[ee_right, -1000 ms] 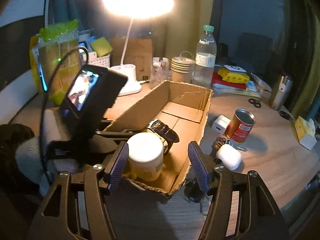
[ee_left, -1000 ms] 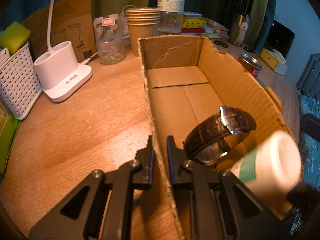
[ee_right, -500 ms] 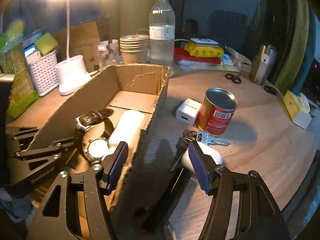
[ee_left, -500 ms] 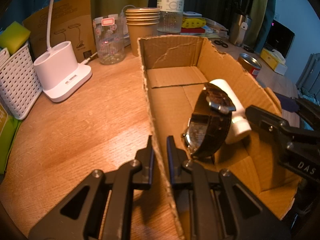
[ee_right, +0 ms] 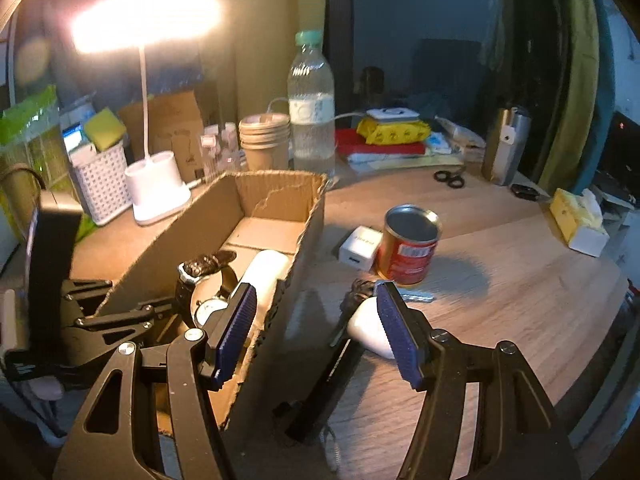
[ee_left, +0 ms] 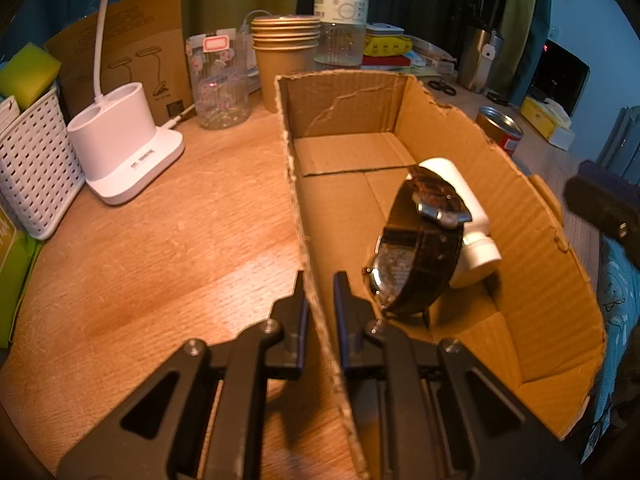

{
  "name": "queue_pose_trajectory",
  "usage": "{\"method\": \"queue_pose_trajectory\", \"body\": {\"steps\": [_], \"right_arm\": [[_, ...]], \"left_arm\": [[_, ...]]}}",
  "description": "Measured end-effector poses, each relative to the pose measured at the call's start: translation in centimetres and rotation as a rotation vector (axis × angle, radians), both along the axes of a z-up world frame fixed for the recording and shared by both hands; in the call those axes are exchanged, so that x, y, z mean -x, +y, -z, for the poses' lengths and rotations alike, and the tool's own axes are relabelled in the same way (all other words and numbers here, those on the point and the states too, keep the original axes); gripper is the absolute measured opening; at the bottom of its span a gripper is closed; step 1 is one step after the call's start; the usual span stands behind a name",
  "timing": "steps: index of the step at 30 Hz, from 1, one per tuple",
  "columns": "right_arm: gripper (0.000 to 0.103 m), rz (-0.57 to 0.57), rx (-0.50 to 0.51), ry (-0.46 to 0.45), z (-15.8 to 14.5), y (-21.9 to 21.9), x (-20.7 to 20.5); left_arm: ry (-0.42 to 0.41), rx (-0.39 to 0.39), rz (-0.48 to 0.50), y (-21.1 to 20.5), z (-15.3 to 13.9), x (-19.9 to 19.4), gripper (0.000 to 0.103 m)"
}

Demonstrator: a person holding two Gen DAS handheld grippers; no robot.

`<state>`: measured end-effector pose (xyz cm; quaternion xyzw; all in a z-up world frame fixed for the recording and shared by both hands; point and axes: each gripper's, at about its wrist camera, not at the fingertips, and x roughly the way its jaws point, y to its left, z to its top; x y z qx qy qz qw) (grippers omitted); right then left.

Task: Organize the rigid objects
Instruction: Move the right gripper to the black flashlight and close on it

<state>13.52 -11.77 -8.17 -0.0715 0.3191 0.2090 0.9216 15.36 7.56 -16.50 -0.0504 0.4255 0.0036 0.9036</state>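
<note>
An open cardboard box (ee_left: 532,248) (ee_right: 200,228) lies on the wooden table. Inside it a brown leather watch (ee_left: 424,252) (ee_right: 204,276) leans against a white bottle (ee_left: 468,216) (ee_right: 264,272) lying on its side. My left gripper (ee_left: 319,292) is shut on the box's left wall. My right gripper (ee_right: 316,320) is open and empty, above the box's right wall and the table. Past it on the table lie a white rounded case (ee_right: 368,328), keys (ee_right: 416,298), a red can (ee_right: 408,248) and a white charger (ee_right: 358,248).
A white lamp base (ee_left: 124,152), a white basket (ee_left: 28,168), a clear jar (ee_left: 220,84), stacked paper cups (ee_left: 284,52) and a water bottle (ee_right: 312,112) stand behind the box. Scissors (ee_right: 450,178), a steel flask (ee_right: 506,144) and a tissue box (ee_right: 578,220) sit far right.
My right gripper let go of the white bottle into the box beside the watch, then drew back right over the table. The watch tipped upright. The left gripper has not moved.
</note>
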Motion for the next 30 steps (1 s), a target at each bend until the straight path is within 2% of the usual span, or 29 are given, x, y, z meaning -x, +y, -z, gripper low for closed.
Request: {"method": "queue_pose_trajectory", "body": {"steps": [6, 14, 30], "right_arm": [[0.066, 0.042, -0.003, -0.017, -0.5, -2.0, 0.2], [0.066, 0.105, -0.013, 0.009, 0.7, -4.4, -0.3], [0.066, 0.058, -0.002, 0.116, 4.5, -3.1, -0.3]], "left_arm": [[0.000, 0.001, 0.000, 0.0, 0.0, 0.0, 0.013], [0.000, 0.001, -0.001, 0.0, 0.0, 0.0, 0.013], [0.000, 0.001, -0.001, 0.0, 0.0, 0.0, 0.013]]}}
